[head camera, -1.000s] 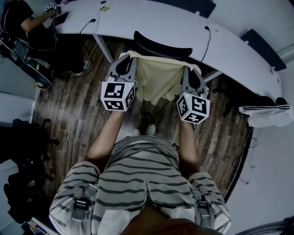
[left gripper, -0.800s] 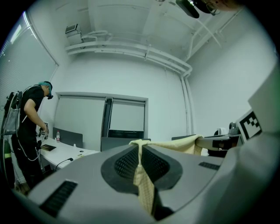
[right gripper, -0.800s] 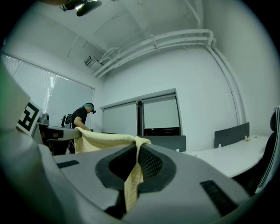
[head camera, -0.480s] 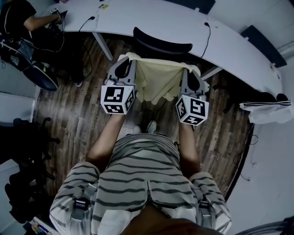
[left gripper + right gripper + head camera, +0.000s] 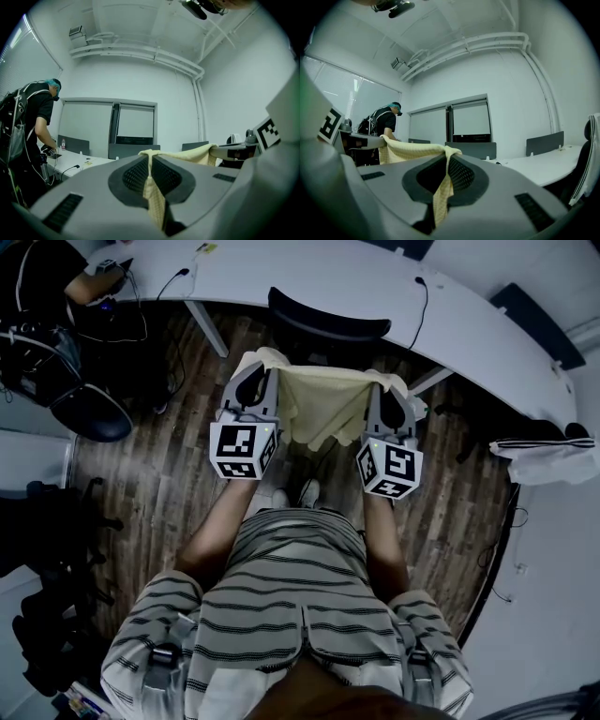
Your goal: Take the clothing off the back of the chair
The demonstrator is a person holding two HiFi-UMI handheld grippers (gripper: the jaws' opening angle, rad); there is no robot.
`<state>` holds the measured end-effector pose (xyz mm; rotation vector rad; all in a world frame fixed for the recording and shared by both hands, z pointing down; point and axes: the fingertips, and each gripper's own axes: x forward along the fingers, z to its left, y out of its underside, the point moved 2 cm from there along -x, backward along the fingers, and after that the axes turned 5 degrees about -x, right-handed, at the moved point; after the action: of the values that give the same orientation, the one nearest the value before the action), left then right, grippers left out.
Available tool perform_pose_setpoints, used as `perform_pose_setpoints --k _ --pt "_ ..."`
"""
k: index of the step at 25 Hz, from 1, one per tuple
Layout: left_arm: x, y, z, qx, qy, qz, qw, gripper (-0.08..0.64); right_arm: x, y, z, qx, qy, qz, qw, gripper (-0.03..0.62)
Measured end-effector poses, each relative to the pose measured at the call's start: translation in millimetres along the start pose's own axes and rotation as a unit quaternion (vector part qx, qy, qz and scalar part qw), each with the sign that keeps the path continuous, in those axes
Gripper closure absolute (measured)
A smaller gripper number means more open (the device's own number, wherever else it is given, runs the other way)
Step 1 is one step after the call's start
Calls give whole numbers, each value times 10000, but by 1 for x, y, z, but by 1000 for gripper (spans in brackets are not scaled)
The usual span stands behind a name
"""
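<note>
The left hand-held gripper [image 5: 260,362] and right hand-held gripper [image 5: 389,382] each clamp a corner of the yellow clothing [image 5: 323,407]

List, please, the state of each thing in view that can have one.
Yellow garment, held up by two corners, sagging in the middle.
Left gripper, shut on one corner.
Right gripper, shut on the other corner.
Black chair, backrest bare.

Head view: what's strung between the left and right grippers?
The pale yellow garment spans the gap, a corner pinched in the left gripper and the right gripper. Head view shows it.
</note>
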<state>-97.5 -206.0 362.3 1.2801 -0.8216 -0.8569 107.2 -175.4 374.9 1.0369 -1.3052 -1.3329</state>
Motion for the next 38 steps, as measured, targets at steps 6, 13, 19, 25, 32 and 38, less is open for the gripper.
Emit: perform_pose_setpoints --k 6,13,19,25,32,38 --pt "-9 10 -3 31 -43 37 10000 528 -9 10 3 -20 -42 33 10000 568" --pt "-15 18 -4 1 -87 18 10000 528 -12 18 6 -20 -72 53 10000 569" --pt "-22 23 -9 7 -122 16 9999 528 -20 24 8 -26 -102 76 9999 568" --pt "-28 33 -13 46 -166 77 9998 528 -27 34 9 -65 -121 127 9998 568" --pt "-34 44 -15 36 -191 162 9997 528 -32 45 13 -57 -128 214 9997 568" --pt "-35 50 -16 20 -199 197 9996 528 -34 51 12 -42 -85 275 9996 568"
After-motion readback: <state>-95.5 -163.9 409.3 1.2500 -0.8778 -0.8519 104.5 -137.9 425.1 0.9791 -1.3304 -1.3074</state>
